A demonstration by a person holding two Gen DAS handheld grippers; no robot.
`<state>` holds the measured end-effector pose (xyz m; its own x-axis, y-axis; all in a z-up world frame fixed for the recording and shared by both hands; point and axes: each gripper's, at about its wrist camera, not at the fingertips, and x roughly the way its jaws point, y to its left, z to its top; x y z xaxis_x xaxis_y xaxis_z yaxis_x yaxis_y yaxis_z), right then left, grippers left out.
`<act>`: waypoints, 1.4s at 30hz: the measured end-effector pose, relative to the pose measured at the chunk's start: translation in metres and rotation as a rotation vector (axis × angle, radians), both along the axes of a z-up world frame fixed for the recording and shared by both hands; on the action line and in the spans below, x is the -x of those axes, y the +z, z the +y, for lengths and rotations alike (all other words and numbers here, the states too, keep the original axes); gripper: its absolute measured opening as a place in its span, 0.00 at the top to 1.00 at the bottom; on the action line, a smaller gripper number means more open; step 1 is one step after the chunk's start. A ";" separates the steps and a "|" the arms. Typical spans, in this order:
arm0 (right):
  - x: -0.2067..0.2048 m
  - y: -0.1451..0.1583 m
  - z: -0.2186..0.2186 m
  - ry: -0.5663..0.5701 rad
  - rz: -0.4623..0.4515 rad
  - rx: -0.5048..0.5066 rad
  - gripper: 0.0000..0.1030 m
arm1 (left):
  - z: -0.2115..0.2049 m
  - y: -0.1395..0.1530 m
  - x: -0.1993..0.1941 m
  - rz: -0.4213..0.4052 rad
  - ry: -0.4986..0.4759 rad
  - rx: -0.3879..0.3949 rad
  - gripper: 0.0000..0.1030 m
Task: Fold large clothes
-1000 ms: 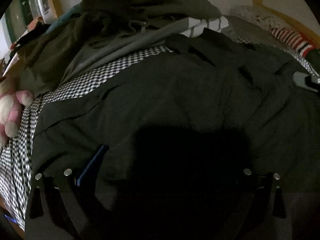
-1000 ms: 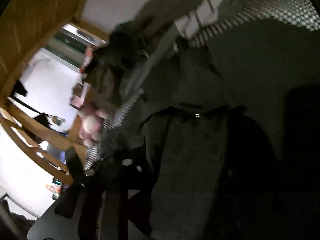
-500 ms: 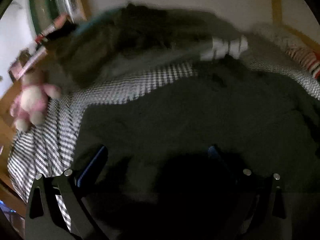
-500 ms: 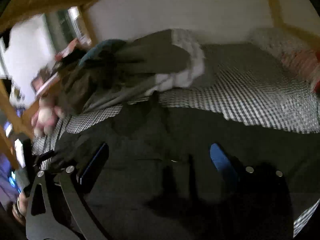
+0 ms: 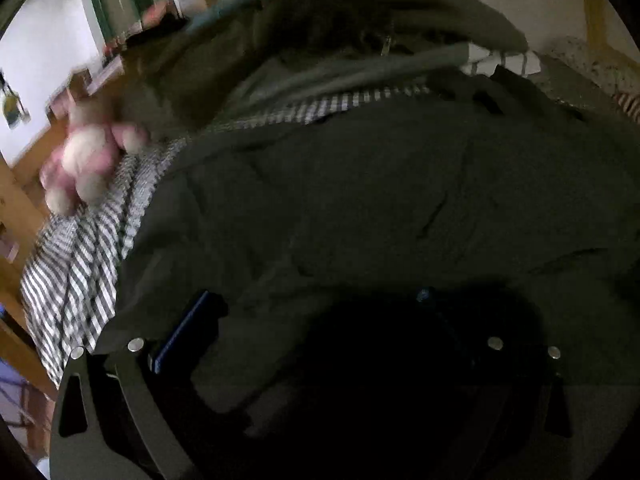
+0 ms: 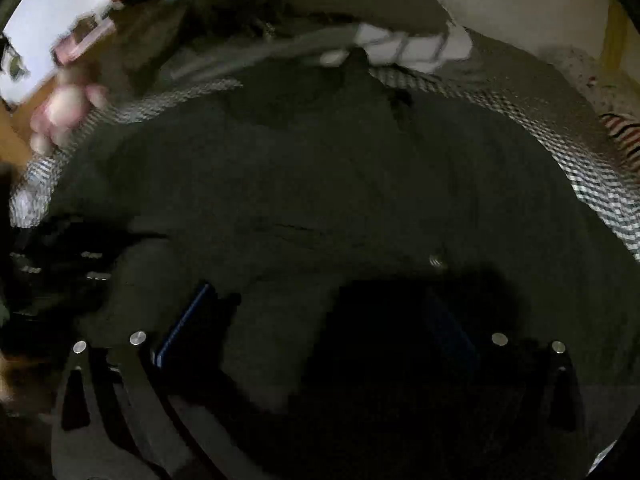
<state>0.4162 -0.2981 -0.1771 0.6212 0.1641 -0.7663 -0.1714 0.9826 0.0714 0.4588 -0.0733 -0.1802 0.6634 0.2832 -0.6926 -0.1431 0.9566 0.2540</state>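
A large dark olive garment (image 5: 380,200) lies spread over a checked bedsheet (image 5: 88,272); it also fills the right wrist view (image 6: 320,200). My left gripper (image 5: 308,320) is open above the garment's near edge, its blue-padded fingers (image 5: 188,324) wide apart with nothing between them. My right gripper (image 6: 316,316) is open too, over the garment's near part, close to a metal snap (image 6: 436,260). Both views are dark and partly blurred.
A heap of other clothes (image 5: 340,40) lies at the far side against the wall, with a white striped piece (image 5: 500,60). A pink and white plush toy (image 5: 88,160) sits at the left bed edge. A wooden bed frame (image 5: 16,200) borders the left.
Both grippers swung about: the right wrist view went from a tilted look at the bed's left side to a level view over the garment. Both stay open.
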 end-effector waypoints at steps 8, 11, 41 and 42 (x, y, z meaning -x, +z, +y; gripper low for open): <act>-0.001 -0.027 0.005 0.049 -0.025 0.078 0.02 | -0.008 -0.005 0.004 -0.048 0.019 -0.044 0.04; 0.007 -0.019 -0.005 0.059 -0.057 0.027 0.03 | -0.012 0.005 0.001 -0.008 0.039 -0.064 0.05; 0.199 -0.029 -0.471 -0.913 -0.148 -0.845 0.03 | -0.518 0.007 0.077 0.027 -0.904 -0.281 1.00; 0.203 -0.030 -0.472 -0.926 -0.157 -0.855 0.03 | -0.518 0.005 0.074 0.045 -0.902 -0.268 1.00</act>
<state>0.2136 -0.7704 -0.2070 0.8420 0.0252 -0.5388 0.4882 0.3892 0.7811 0.3849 -0.5916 -0.1755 0.6841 -0.1703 -0.7092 0.6383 0.6102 0.4692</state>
